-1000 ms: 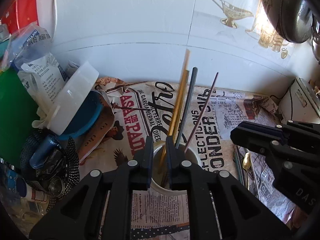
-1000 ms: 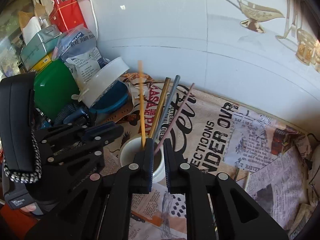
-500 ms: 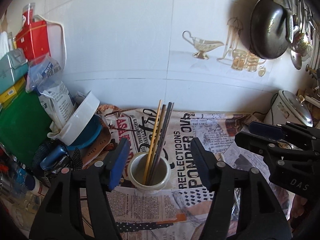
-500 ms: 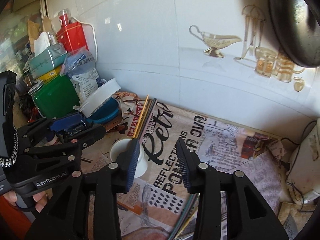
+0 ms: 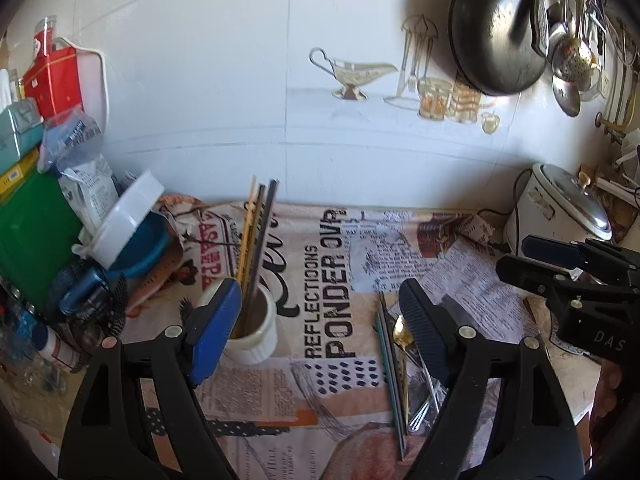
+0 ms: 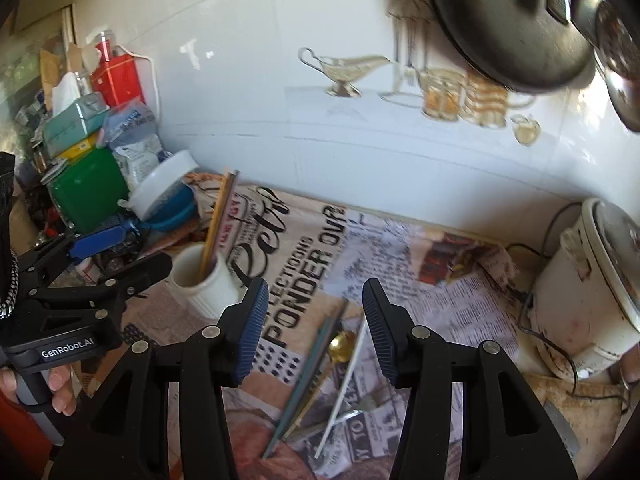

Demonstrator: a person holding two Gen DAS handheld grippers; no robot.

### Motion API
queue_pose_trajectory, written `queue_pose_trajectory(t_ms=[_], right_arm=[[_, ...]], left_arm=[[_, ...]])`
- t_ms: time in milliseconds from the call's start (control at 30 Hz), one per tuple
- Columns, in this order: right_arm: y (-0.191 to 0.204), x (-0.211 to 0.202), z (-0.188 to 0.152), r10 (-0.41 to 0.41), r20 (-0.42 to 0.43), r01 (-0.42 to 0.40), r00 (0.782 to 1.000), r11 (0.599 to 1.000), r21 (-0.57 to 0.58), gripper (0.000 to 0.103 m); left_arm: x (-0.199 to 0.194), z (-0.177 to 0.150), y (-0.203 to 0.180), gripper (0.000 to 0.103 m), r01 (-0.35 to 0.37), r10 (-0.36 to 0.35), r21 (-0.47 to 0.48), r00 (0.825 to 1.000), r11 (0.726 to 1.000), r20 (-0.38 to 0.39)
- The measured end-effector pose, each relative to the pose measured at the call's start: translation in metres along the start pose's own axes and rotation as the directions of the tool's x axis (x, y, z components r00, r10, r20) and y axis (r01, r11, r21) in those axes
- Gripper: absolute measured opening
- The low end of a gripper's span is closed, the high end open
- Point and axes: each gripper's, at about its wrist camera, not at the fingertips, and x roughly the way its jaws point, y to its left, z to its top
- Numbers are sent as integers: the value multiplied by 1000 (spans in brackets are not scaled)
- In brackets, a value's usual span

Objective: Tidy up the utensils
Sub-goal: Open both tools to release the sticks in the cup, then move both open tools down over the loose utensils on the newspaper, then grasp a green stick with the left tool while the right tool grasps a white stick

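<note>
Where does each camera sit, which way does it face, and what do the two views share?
Left wrist: rides the left gripper, angled down at the white cup of chopsticks; own opening jaws empty, right gripper at right.
Right wrist: rides the right gripper, angled down at loose utensils; own opening jaws empty, left gripper and hand at left.
Shared: cup, printed cloth, tiled wall.

Left gripper angling down, jaws opening, nothing between them. Right gripper alongside it, also opening and gripping nothing; a hand is holding the left handle.
</note>
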Motion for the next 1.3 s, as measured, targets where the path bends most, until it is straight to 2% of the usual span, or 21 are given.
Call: queue_pose_trajectory(t_ms=[133, 300, 500, 767, 900, 1000, 1133, 1267, 1300], right_arm=[[-21, 8, -16, -20, -53, 22, 998, 999, 36, 46], [-38, 39, -42, -12, -169, 24, 986, 997, 71, 46], [-49, 84, -74, 13, -310, 19, 951, 995, 100, 46], [-53, 138, -100, 65, -419, -11, 906, 991, 130, 45], [-50, 153, -107, 92, -455, -38, 886, 991, 127, 32], [-48, 157, -111, 102, -468, -49, 878, 991, 124, 28], [-47, 155, -112, 101, -457, -54, 884, 992, 114, 27], [-46, 157, -114, 70, -444, -35, 893, 996, 87, 8], [-48, 157, -114, 72, -440, -38, 895, 996, 86, 8]], left_arm=[[19, -13, -13, 80, 9, -9, -6, 999, 1000, -51], [45, -34, -23, 80, 6, -8, -17, 991, 1000, -135], [76, -59, -27, 80, -9, 0, -40, 974, 999, -228], [106, -83, -28, 80, -62, 40, -55, 945, 997, -323], [111, -90, -28, 80, -77, 56, -50, 938, 996, -342], [117, -94, -28, 80, -70, 45, -56, 931, 996, -363], [126, -97, -32, 78, -56, 26, -68, 923, 996, -385], [135, -100, -36, 76, -35, 2, -73, 915, 997, -402], [138, -102, -38, 74, -29, -4, -75, 912, 997, -409]])
